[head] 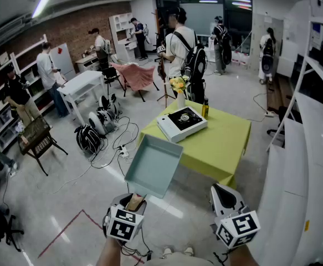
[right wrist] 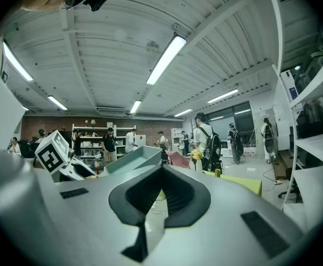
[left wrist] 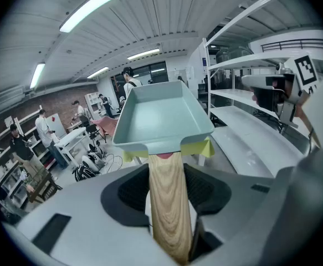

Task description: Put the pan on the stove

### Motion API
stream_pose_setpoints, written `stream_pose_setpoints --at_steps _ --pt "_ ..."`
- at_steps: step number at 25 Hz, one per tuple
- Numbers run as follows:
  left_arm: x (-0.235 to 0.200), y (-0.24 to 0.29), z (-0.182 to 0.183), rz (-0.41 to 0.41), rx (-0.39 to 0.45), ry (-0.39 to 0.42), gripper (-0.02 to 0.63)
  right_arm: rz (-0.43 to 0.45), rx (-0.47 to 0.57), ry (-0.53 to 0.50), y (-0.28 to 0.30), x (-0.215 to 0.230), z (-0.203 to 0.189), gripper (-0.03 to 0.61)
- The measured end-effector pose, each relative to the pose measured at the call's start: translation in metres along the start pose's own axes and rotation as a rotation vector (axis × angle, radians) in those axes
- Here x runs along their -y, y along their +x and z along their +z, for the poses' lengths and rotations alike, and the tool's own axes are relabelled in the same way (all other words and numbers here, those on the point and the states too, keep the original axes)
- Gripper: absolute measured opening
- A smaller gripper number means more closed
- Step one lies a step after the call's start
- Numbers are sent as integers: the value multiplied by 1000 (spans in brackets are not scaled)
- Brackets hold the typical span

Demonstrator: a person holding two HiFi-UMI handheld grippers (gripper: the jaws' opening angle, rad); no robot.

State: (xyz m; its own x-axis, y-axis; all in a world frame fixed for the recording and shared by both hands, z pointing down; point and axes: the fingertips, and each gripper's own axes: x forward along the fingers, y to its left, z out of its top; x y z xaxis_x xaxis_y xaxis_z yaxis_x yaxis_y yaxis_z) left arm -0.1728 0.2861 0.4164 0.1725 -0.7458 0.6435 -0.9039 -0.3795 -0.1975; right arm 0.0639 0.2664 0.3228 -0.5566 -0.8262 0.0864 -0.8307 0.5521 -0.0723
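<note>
Open lab floor short of green-clothed table [head: 227,143] bearing portable stove [head: 181,123]; teal square pan [head: 154,165] aloft, near level for carrying, wooden handle [left wrist: 169,204] clamped in left gripper [head: 133,203]; right gripper [head: 216,189] closed, empty.

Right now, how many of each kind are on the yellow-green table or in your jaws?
Teal square pan with wooden handle: 1
White square stove: 1
White vase of yellow flowers: 1
Dark bottle with yellow cap: 1
Total: 4
</note>
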Motion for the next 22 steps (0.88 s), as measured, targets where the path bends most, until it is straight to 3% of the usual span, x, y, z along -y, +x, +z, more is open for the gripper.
stream_pose_setpoints --at_steps 22 --pt "22 23 17 32 3 -10 186 41 -25 -17 -1 42 -15 6"
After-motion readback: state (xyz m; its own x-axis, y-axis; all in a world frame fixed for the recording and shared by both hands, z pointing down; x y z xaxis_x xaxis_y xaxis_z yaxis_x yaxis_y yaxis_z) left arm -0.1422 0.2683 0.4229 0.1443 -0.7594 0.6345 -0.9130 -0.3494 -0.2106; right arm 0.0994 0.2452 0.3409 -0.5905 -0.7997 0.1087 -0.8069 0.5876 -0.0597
